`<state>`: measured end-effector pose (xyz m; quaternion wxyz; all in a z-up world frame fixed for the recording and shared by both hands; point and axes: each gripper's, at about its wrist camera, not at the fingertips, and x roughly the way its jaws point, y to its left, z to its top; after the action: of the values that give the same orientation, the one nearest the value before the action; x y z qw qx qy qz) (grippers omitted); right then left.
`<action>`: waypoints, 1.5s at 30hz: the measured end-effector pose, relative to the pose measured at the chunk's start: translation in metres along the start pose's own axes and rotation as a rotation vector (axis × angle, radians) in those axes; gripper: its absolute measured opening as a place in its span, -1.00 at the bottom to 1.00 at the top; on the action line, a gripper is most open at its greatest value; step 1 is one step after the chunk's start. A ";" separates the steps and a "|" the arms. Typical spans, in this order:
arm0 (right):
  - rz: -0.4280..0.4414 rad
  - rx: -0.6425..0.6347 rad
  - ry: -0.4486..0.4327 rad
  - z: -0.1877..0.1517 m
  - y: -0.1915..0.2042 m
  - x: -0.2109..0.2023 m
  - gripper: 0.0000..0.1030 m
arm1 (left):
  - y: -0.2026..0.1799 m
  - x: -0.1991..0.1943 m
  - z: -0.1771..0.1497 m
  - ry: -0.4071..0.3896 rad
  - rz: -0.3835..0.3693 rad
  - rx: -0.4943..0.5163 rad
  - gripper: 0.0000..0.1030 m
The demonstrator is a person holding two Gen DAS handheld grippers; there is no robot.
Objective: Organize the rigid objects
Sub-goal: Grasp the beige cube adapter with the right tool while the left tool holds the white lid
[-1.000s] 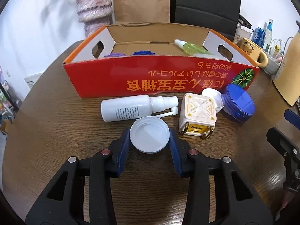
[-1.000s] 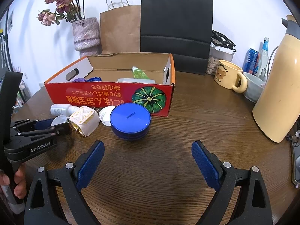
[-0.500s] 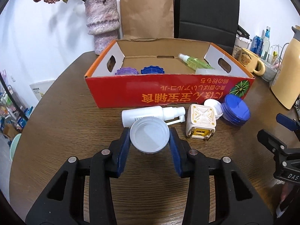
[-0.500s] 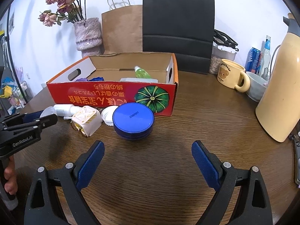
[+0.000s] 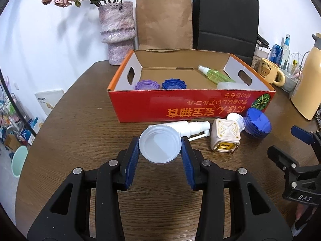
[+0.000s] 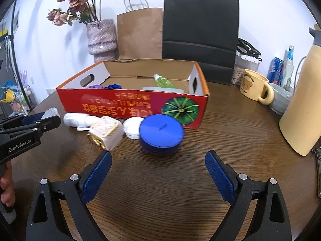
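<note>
Lifted since a second ago: white lid [image 5: 159, 147] now off the desk [image 5: 84, 128], pinched between the blue pads of the left gripper [image 5: 160, 150], open side facing the camera, held in front of the red cardboard box [image 5: 190, 108]. Left view has risen, more of box interior visible. Right gripper [image 6: 158, 172] about where it was, spread wide, holding nothing, low over desk near its front edge.

Desk: round, dark wood grain. Box sits toward the far edge; inside, purple cap [image 5: 146, 85] and blue cap [image 5: 173, 83] at left end, green spray bottle [image 5: 215, 75] at right end. In front of box on desk: white spray bottle [image 5: 192, 127] lying flat, cream cube adapter [image 5: 225, 137], small white lid [image 6: 132, 128], blue round tin [image 6: 161, 133] touching it.

Room: white wall, vase with dried flowers [image 6: 101, 38], brown paper bag [image 6: 140, 34], black bag [image 6: 199, 32] behind box. Bear mug [image 6: 254, 86] and yellow thermos [image 6: 305, 108] at desk's right edge.
</note>
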<state>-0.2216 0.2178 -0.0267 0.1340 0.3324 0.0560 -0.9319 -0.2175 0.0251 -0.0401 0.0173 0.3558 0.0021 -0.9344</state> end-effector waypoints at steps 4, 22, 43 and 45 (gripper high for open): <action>0.007 0.000 -0.002 0.003 0.010 0.003 0.89 | 0.007 -0.002 0.001 -0.009 0.007 0.001 -0.29; 0.016 -0.059 0.051 0.021 0.071 0.036 0.89 | 0.039 -0.006 0.004 -0.032 0.030 -0.014 -0.29; 0.013 -0.017 0.116 0.030 0.079 0.062 -0.04 | 0.047 -0.004 0.002 -0.025 0.035 -0.014 -0.29; 0.019 -0.017 0.103 0.030 0.078 0.058 -0.05 | 0.047 -0.003 0.002 -0.025 0.036 -0.014 -0.29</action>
<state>-0.2604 0.1248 -0.0415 0.1424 0.3795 0.0677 -0.9116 -0.2147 -0.0216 -0.0362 0.0365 0.3442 0.0020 -0.9382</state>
